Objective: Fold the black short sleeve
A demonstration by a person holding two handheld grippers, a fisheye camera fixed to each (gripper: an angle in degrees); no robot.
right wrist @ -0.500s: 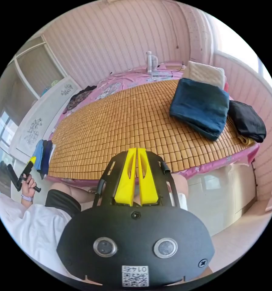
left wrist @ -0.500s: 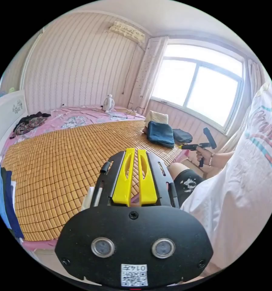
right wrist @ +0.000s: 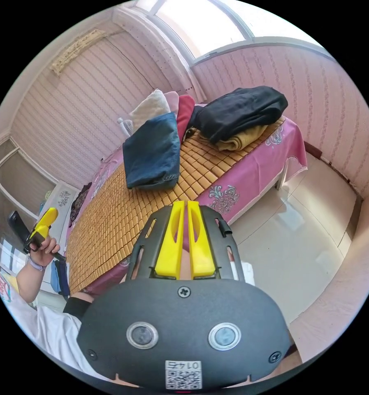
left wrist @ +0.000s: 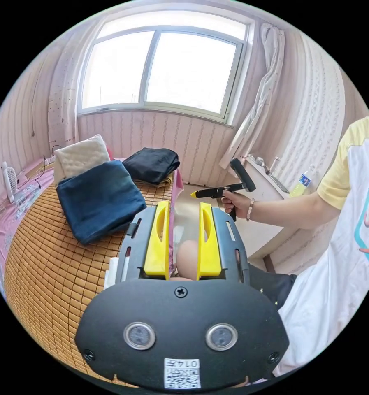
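Observation:
The black short sleeve (left wrist: pixel 151 163) lies folded in a bundle at the bed's corner under the window, on top of a mustard garment (right wrist: pixel 238 142). In the right gripper view the black bundle (right wrist: pixel 238 108) is far ahead of my right gripper (right wrist: pixel 186 203), whose yellow jaws are shut on nothing. My left gripper (left wrist: pixel 183 204) stands open and empty over the bed's edge, short of the clothes. A hand holds the right gripper (left wrist: pixel 194 194) out to the right of the bed. The left gripper (right wrist: pixel 52 211) is raised in a hand at the left edge.
A folded dark blue garment (left wrist: pixel 98 198) and a cream pillow (left wrist: pixel 80 155) lie on the bamboo mat (left wrist: pixel 40 263) beside the black bundle. A small fan (left wrist: pixel 9 179) stands at the far side. A bottle (left wrist: pixel 303 185) sits on a ledge. Pale floor (right wrist: pixel 299 230) lies beside the bed.
Both cameras have swung toward the window end of the bed, bringing the folded clothes nearer. My left gripper's jaws have opened; the right stays shut.

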